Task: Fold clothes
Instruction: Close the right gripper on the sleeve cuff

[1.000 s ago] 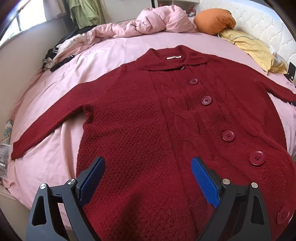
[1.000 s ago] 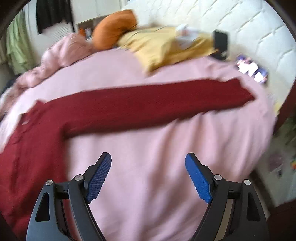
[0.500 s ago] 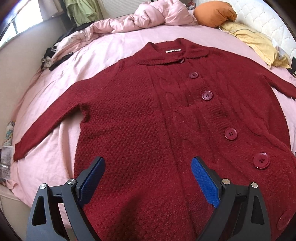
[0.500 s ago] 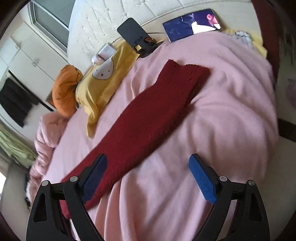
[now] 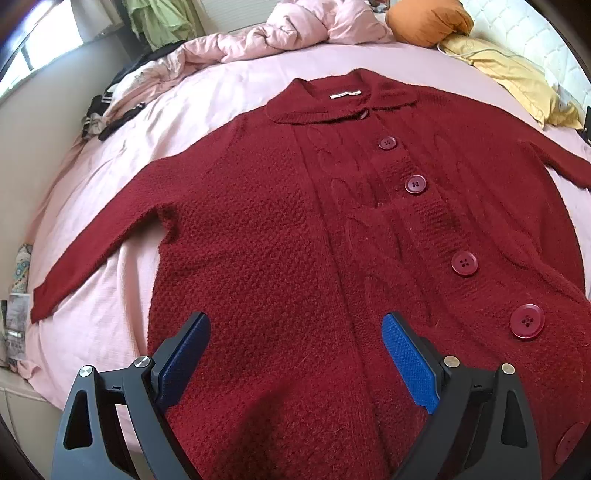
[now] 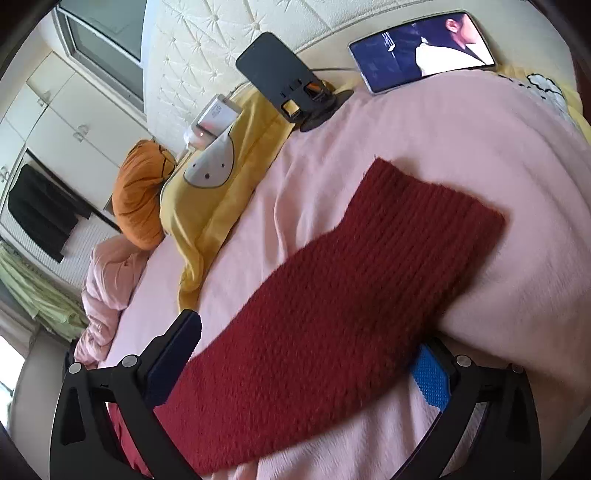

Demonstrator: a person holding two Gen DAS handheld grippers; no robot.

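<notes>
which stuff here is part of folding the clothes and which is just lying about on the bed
Part of the job:
- dark red knitted button cardigan, spread flat
- its ribbed right sleeve, between the open right tongs
- left tongs, open

Lying about:
- orange round pillow
- yellow blanket
- crumpled pink duvet
- lit tablet
- black stand

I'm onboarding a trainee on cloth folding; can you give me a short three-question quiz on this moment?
1. True or false: the red cardigan lies buttoned and face up on the pink bedsheet.
2. Which part of the cardigan lies between the right gripper's wide-open jaws? A) collar B) sleeve C) hem
3. Fill in: the left gripper hangs open over the cardigan's lower front, holding ____.

Key: 1 true. 2 B: the sleeve runs between the jaws, which have just been opening and are not pressing on it. 3 nothing.
</notes>
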